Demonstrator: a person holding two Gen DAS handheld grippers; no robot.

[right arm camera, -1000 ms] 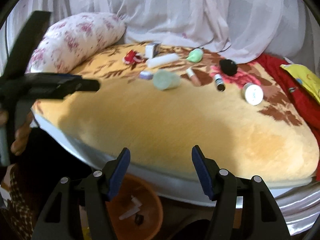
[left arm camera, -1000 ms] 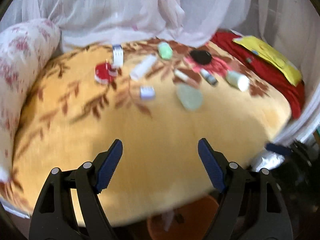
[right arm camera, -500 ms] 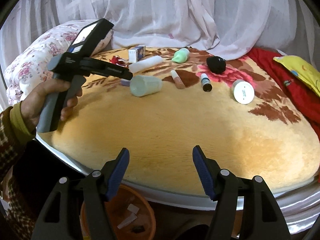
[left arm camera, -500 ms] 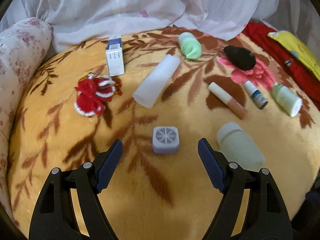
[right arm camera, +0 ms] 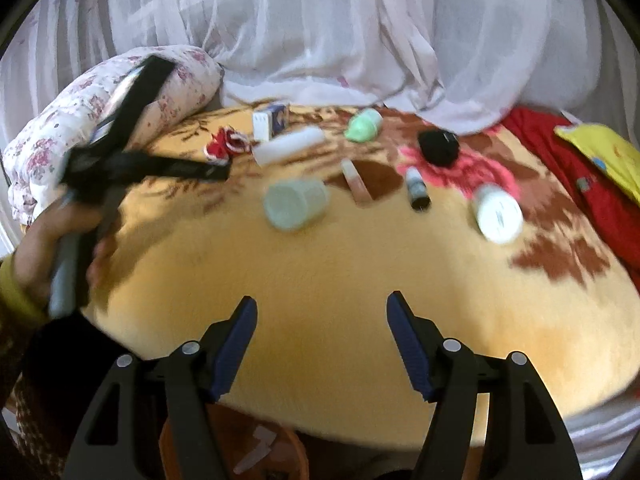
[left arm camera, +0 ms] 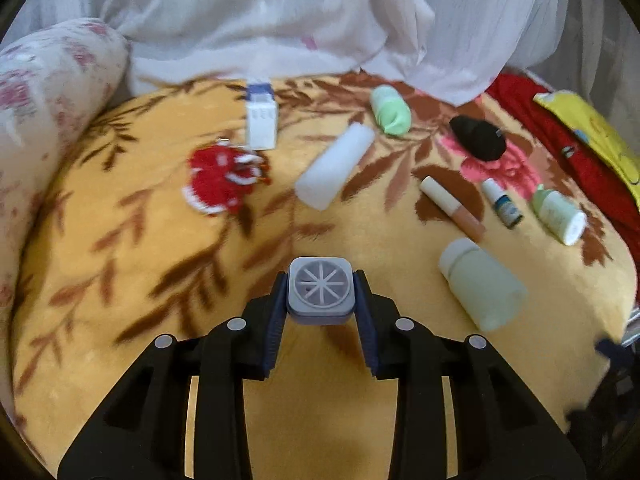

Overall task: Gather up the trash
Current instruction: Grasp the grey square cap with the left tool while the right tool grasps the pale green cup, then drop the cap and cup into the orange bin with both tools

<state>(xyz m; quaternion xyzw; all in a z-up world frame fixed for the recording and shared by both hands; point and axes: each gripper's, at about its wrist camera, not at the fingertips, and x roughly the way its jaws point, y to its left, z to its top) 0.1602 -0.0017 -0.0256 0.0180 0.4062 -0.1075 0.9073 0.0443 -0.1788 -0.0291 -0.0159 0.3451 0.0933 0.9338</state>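
A small grey square cap (left arm camera: 321, 294) with a spoked top lies on the yellow floral blanket (left arm camera: 140, 360). My left gripper (left arm camera: 320, 280) is closing on it, and its blue pads touch both sides of the cap. In the right wrist view the left gripper (right arm camera: 222, 172) shows side-on in a person's hand (right arm camera: 60, 236), and the cap is hidden there. My right gripper (right arm camera: 320, 308) hangs over the blanket's near edge, jaws opening slightly with nothing between them. A pale green bottle (left arm camera: 482, 288) lies to the right of the cap.
Further back lie a red ornament (left arm camera: 222, 184), a white box (left arm camera: 262, 122), a white tube (left arm camera: 336, 166), a green bottle (left arm camera: 390, 110), a black lump (left arm camera: 478, 138) and small bottles. An orange bin (right arm camera: 288, 452) stands below the bed edge. A floral pillow (left arm camera: 44, 100) lies at the left.
My left gripper moved forward over the blanket to the grey cap and closed onto it. My right gripper advanced a little towards the bed and stayed open.
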